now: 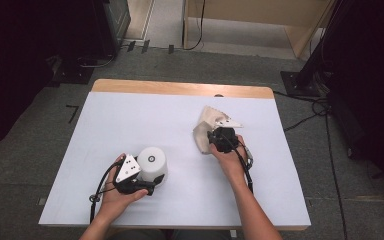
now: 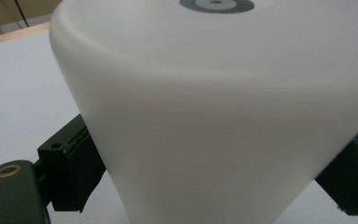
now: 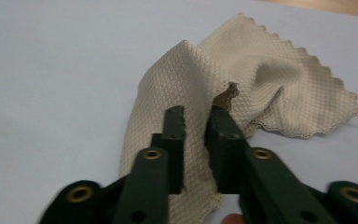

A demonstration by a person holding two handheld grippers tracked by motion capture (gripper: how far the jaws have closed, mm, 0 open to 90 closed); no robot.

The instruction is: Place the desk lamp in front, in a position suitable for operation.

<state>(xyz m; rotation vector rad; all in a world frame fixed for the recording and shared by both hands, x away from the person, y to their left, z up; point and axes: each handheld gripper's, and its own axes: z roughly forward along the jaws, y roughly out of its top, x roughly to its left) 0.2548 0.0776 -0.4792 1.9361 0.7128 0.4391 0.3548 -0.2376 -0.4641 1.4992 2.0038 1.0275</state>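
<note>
Right gripper point(image 3: 198, 114) fingers closed, pinching the beige cloth point(image 3: 242, 88) at right-centre of the table point(image 1: 130, 125). Left gripper point(image 1: 147, 187) fingers clamp the white cup point(image 1: 152, 162), upside down, near-left. Wiping not yet begun.

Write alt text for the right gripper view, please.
The right tool has its two black jaws shut on a fold of a beige cloth with zigzag edges. The cloth lies crumpled on a white table.

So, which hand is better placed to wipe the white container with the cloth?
Probably the right: its gripper is shut on the beige cloth, while the left gripper holds the white container.
</note>
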